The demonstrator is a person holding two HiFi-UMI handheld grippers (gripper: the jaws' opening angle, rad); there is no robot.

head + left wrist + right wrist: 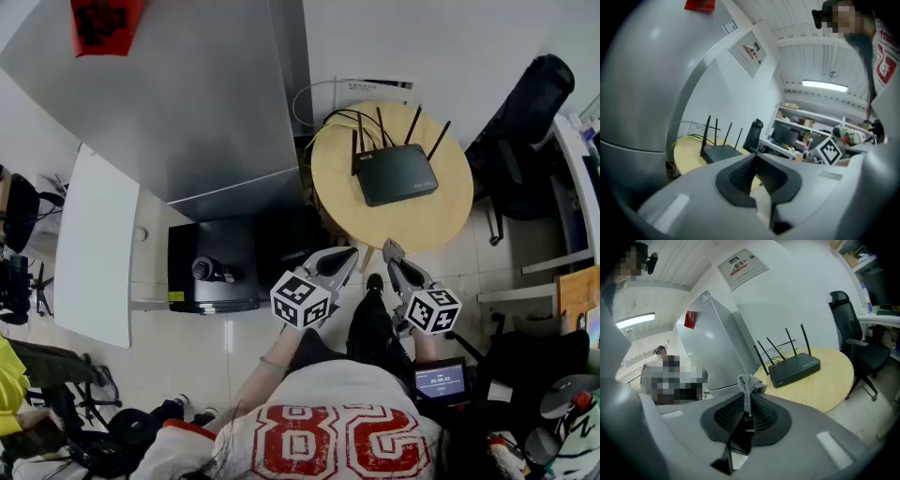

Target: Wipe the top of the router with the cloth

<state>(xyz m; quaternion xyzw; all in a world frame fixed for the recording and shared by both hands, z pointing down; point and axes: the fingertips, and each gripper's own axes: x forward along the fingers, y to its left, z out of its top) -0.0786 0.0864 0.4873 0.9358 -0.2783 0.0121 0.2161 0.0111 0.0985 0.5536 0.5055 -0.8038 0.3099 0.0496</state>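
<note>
The black router point(396, 173) is seen lying flat on the round wooden table point(337, 202), antennas raised. A grey cloth point(747, 385) is pinched between the jaws of the right gripper point(390, 251), held at the table's near edge. The left gripper point(347, 258) is held beside it, jaws pressed together on nothing.

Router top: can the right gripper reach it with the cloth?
Probably yes. The right gripper, shut on the cloth, points toward the router, whose flat top is bare. Nothing stands between them, and the antennas rise only along its far edge.
</note>
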